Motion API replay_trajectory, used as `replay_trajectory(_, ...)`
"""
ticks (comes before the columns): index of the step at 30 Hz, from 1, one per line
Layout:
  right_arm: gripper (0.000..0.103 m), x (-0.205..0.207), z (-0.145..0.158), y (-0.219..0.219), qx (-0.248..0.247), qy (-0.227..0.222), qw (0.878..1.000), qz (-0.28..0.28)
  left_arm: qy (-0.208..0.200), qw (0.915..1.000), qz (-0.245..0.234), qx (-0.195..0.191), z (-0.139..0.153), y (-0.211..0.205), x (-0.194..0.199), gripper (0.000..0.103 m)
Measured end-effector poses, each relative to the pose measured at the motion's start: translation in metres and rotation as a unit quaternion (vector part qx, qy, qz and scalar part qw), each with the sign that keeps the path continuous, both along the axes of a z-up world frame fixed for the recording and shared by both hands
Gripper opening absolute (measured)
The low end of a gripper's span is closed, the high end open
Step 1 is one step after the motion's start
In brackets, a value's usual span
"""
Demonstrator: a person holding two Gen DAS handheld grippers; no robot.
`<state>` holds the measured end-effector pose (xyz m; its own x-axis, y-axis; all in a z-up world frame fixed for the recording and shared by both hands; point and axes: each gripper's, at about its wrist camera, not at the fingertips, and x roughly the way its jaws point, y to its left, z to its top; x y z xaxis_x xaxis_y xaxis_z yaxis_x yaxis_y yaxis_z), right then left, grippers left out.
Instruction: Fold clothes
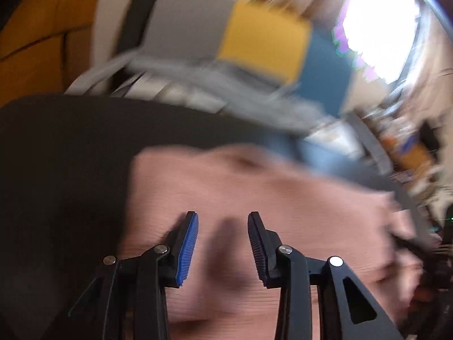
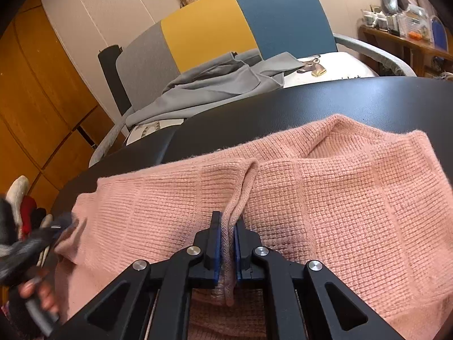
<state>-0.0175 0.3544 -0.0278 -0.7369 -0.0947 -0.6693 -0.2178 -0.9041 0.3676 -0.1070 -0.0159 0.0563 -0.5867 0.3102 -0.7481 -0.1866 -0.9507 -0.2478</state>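
A pink knitted sweater point(image 2: 325, 192) lies spread on a black round table point(image 2: 311, 102). My right gripper point(image 2: 228, 223) is shut on a raised fold of the sweater's knit, which runs up between the two pads. In the blurred left wrist view the same pink sweater point(image 1: 283, 198) fills the lower half. My left gripper point(image 1: 223, 221) hovers over it with its jaws apart and nothing between them. At the left edge of the right wrist view a blurred hand point(image 2: 36, 294) holds the left gripper at the sweater's left edge.
Behind the table stands a chair with grey, yellow and blue back panels point(image 2: 215, 31), and grey clothing point(image 2: 215, 85) is draped on its seat. Orange wooden cabinets point(image 2: 34, 107) line the left. A cluttered shelf point(image 2: 407, 28) is at the far right.
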Motion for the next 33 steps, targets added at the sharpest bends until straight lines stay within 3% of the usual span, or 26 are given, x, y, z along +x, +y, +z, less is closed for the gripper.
replay_trajectory(4, 0.008, 0.016, 0.020, 0.002, -0.006, 0.011, 1.000, 0.002, 0.013, 0.9987, 0.000, 0.049, -0.007, -0.028, 0.011, 0.029)
replay_trajectory(8, 0.008, 0.013, -0.003, 0.004, 0.005, -0.021, 1.000, -0.013, 0.010, 0.9956, 0.006, 0.093, -0.015, -0.044, 0.014, 0.026)
replay_trajectory(10, 0.008, 0.014, -0.008, 0.005, 0.012, -0.021, 1.000, -0.018, 0.010, 0.9962, 0.006, 0.087, -0.014, -0.043, 0.013, 0.026)
replay_trajectory(12, 0.025, 0.017, -0.001, 0.007, 0.025, -0.029, 0.998, -0.039, 0.013, 0.9982, 0.005, 0.059, -0.007, -0.035, 0.013, 0.027)
replay_trajectory(14, 0.029, 0.023, 0.013, 0.007, 0.039, -0.027, 0.997, -0.060, 0.026, 0.9994, -0.007, 0.024, 0.005, -0.026, 0.022, 0.030)
replay_trajectory(15, 0.029, 0.028, 0.024, 0.005, 0.046, -0.007, 0.997, -0.060, 0.043, 0.9984, -0.018, 0.033, 0.012, -0.024, 0.029, 0.032)
replay_trajectory(17, 0.029, 0.031, 0.043, -0.010, 0.071, 0.036, 0.996, -0.032, 0.061, 0.9972, -0.028, 0.032, 0.016, -0.013, 0.032, 0.034)
replay_trajectory(19, 0.029, 0.018, 0.057, -0.034, 0.100, 0.053, 0.993, 0.027, 0.064, 0.9973, -0.030, 0.018, 0.013, -0.004, 0.029, 0.034)
replay_trajectory(22, 0.029, -0.008, 0.053, -0.071, 0.131, 0.030, 0.986, 0.098, 0.031, 0.9992, -0.022, 0.010, -0.002, -0.006, 0.019, 0.034)
replay_trajectory(25, 0.031, -0.031, 0.029, -0.089, 0.180, -0.022, 0.975, 0.129, 0.027, 0.9994, -0.023, 0.001, -0.006, -0.011, 0.019, 0.034)
replay_trajectory(26, 0.033, -0.034, 0.021, -0.089, 0.198, -0.041, 0.971, 0.125, 0.029, 0.9993, -0.025, -0.004, -0.006, -0.013, 0.020, 0.034)
replay_trajectory(29, 0.042, -0.024, 0.017, -0.064, 0.203, -0.053, 0.975, 0.071, 0.033, 0.9991, -0.026, 0.001, -0.007, -0.019, 0.019, 0.034)
replay_trajectory(33, 0.042, 0.013, 0.027, -0.029, 0.146, -0.032, 0.988, 0.026, 0.032, 0.9991, -0.026, 0.006, -0.006, -0.021, 0.017, 0.034)
